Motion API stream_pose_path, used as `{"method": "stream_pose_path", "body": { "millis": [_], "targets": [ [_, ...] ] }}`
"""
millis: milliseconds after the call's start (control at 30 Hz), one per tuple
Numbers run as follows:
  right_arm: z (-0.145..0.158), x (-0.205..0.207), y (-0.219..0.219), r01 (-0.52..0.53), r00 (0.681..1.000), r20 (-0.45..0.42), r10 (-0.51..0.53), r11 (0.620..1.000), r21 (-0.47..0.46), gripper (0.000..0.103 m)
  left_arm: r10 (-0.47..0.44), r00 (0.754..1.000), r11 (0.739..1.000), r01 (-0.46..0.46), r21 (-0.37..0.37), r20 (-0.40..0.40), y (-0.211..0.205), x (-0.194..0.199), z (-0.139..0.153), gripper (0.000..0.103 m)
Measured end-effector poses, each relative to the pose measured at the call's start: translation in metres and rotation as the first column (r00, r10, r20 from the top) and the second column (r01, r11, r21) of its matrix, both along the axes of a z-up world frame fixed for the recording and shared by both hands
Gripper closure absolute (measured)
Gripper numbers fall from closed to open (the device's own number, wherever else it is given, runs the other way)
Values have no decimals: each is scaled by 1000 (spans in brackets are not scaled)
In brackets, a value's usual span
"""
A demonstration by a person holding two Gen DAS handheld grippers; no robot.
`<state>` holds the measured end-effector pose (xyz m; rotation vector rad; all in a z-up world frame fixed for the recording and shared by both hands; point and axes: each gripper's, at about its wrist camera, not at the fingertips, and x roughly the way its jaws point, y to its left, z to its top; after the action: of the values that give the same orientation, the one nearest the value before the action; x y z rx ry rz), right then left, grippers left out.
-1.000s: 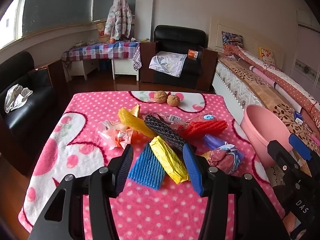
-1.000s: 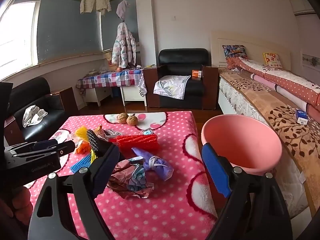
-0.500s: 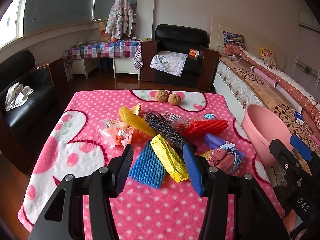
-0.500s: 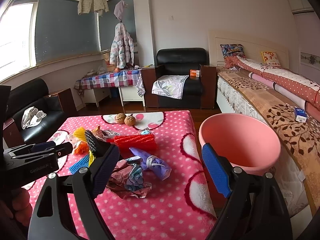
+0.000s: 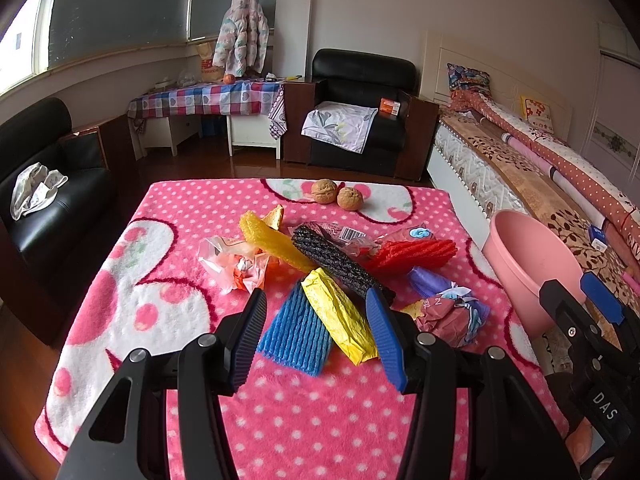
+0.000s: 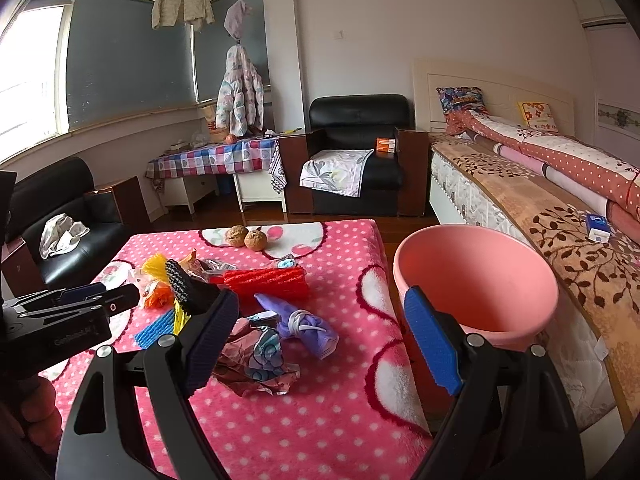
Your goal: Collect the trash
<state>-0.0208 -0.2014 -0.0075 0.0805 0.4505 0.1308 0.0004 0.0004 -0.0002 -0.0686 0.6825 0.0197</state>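
Note:
A pile of trash lies on the pink dotted table (image 5: 304, 420): a blue foam net (image 5: 294, 328), a yellow wrapper (image 5: 340, 316), a black foam net (image 5: 336, 260), a red foam net (image 5: 416, 250), a yellow foam net (image 5: 268, 236), a clear orange bag (image 5: 236, 264), a purple mask (image 6: 304, 324) and a crumpled wrapper (image 6: 256, 360). A pink bin (image 6: 476, 276) stands at the table's right edge. My left gripper (image 5: 316, 340) is open and empty just above the blue net and yellow wrapper. My right gripper (image 6: 320, 340) is open and empty above the crumpled wrapper.
Two walnuts (image 5: 336, 194) sit at the table's far edge. A bed (image 6: 560, 208) runs along the right, behind the bin. A black armchair (image 5: 360, 120) stands beyond the table and a black sofa (image 5: 44, 184) is at the left.
Both grippers have shifted only slightly, staying open over the table. The trash has not moved.

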Motion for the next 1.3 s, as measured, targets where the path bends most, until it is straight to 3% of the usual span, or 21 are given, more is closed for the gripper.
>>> {"method": "stream_pose_path", "body": {
  "millis": [1033,1300],
  "targets": [
    [0,1,0,-1,1000,-5,1,1000,3,18,-2,1000,1000,2,-4,-5,0,0,0,52],
    [-3,-1,-1,-2,1000,-11,2,1000,2,18,-7,1000,1000,7,-4,-10,-1,-1,-11,52]
  ]
}}
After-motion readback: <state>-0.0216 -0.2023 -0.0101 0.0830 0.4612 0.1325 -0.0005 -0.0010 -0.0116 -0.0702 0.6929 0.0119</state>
